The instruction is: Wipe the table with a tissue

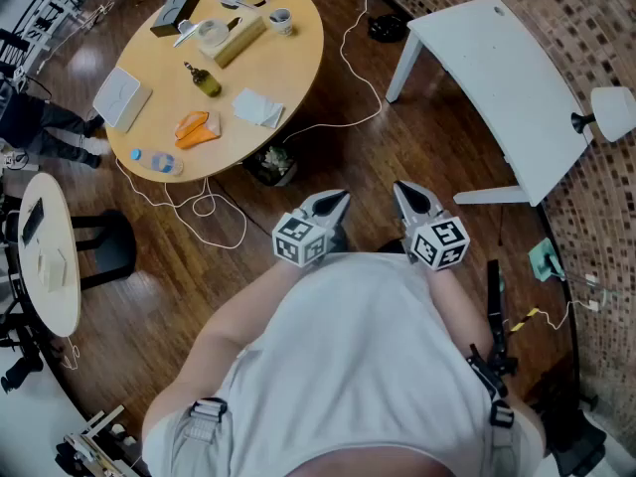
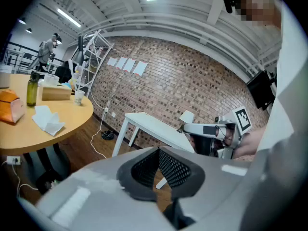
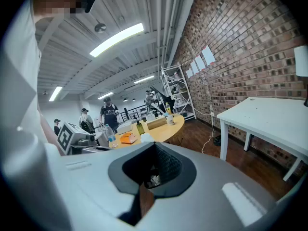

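Lying on table (image 1: 294, 68); tissue (image 1: 258, 107) well apart from left tool (image 1: 336, 201), right tool (image 1: 404, 191).

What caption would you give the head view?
Standing back from the round table, left gripper and right gripper shut and empty; tissue lies untouched.

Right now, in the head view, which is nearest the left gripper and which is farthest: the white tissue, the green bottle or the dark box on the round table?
1. White tissue, at the near edge of the table, closest to the left gripper.
2. Green bottle, mid-table, further left.
3. Dark box, at the far edge.
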Demonstrator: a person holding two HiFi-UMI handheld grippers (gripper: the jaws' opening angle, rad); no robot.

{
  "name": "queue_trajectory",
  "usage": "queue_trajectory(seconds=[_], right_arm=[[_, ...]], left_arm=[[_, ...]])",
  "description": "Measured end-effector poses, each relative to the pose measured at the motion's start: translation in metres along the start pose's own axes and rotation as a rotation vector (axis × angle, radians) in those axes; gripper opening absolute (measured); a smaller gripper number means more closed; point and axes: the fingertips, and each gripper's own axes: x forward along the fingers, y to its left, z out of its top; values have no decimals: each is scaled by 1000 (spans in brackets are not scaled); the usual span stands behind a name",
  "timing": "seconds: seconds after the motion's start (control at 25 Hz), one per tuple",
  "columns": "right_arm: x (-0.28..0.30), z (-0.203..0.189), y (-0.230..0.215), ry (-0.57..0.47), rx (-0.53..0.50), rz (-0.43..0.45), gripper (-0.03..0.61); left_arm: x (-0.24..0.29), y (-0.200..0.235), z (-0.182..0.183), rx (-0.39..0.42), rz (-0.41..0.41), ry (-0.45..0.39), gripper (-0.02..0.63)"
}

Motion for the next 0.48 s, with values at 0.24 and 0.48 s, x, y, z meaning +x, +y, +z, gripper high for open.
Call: queue_trajectory(seconds=[0.24,0.48], right_arm=[[36,10,6,41,-47,58,6],[70,10,-5,84,-46,127,6]], left_arm=[[-12,41,3,-51,74,-35,3],[5,72,7,-52,135,-3,4]])
